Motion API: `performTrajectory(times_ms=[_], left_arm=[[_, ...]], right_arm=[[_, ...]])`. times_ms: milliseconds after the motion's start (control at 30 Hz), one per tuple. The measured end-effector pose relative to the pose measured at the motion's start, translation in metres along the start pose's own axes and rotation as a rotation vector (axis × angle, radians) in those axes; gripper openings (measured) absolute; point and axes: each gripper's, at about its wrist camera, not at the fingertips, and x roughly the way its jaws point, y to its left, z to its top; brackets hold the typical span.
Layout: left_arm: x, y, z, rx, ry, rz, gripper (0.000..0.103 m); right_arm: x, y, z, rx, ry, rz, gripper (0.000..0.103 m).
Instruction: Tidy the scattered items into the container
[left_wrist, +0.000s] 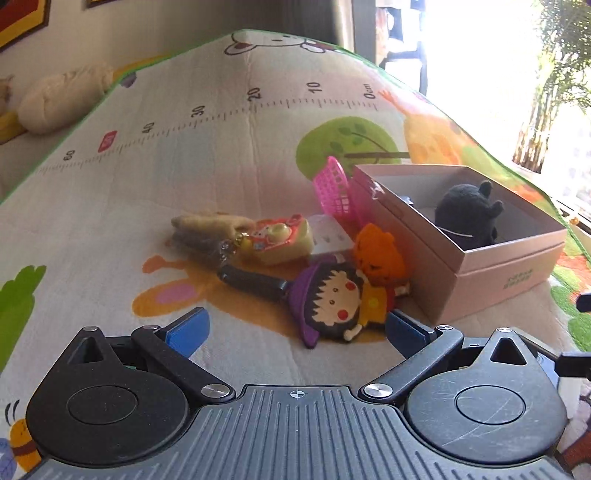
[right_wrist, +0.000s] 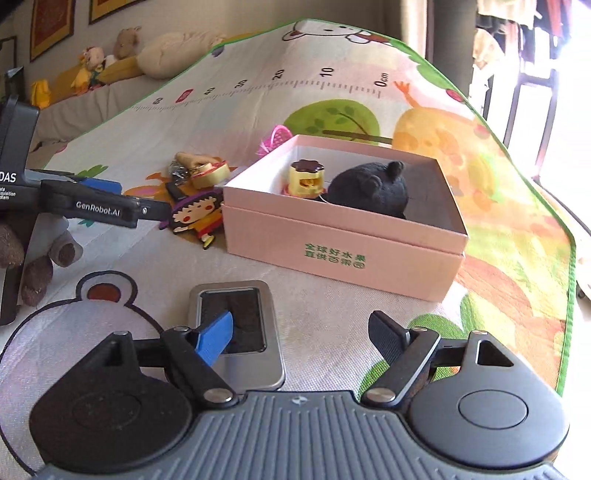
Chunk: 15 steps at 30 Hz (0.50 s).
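Note:
A pink cardboard box (left_wrist: 495, 269) (right_wrist: 343, 236) sits on the play mat. It holds a black plush (left_wrist: 467, 214) (right_wrist: 369, 188) and a yellow pudding toy (right_wrist: 306, 179). Left of the box lies a pile: a witch-doll keychain (left_wrist: 336, 299) (right_wrist: 194, 216), an orange pumpkin charm (left_wrist: 380, 254), a yellow cake charm (left_wrist: 280, 240) (right_wrist: 210, 173), a beige plush piece (left_wrist: 210, 223) and a pink mini basket (left_wrist: 334, 190). My left gripper (left_wrist: 295, 330) is open, its fingers on either side of the witch doll. My right gripper (right_wrist: 303, 334) is open and empty, beside a silver tin (right_wrist: 236, 332).
The play mat (left_wrist: 184, 147) covers a raised surface with edges at left and right. Cushions and soft toys (right_wrist: 110, 55) lie at the back left. A brown plush (right_wrist: 33, 273) sits at the left edge. A bright window (left_wrist: 480, 55) is at the right.

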Motion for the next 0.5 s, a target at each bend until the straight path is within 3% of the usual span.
performTrajectory(times_ms=[133,200,233,333,400,500], left_arm=[[0.021,0.033,0.016,-0.241,0.057,0.022,0.103],[0.031,0.042,0.022,-0.298,0.064,0.038,0.103],[0.037,0.043,0.025,-0.301,0.071,0.048,0.100],[0.053,0.035,0.033,-0.264,0.109,0.063,0.062],[0.063,0.028,0.037,-0.243,0.121,0.089,0.069],[0.076,0.020,0.042,-0.231,0.133,0.116,0.067]], right_arm=[[0.004,-0.016,-0.012,0.097,-0.044,0.004,0.081],[0.003,-0.021,-0.013,0.131,-0.064,0.013,0.081],[0.001,-0.023,-0.013,0.144,-0.078,0.019,0.081],[0.002,-0.026,-0.014,0.165,-0.084,0.026,0.083],[0.004,-0.027,-0.014,0.176,-0.078,0.029,0.084],[0.006,-0.028,-0.014,0.192,-0.062,0.030,0.086]])
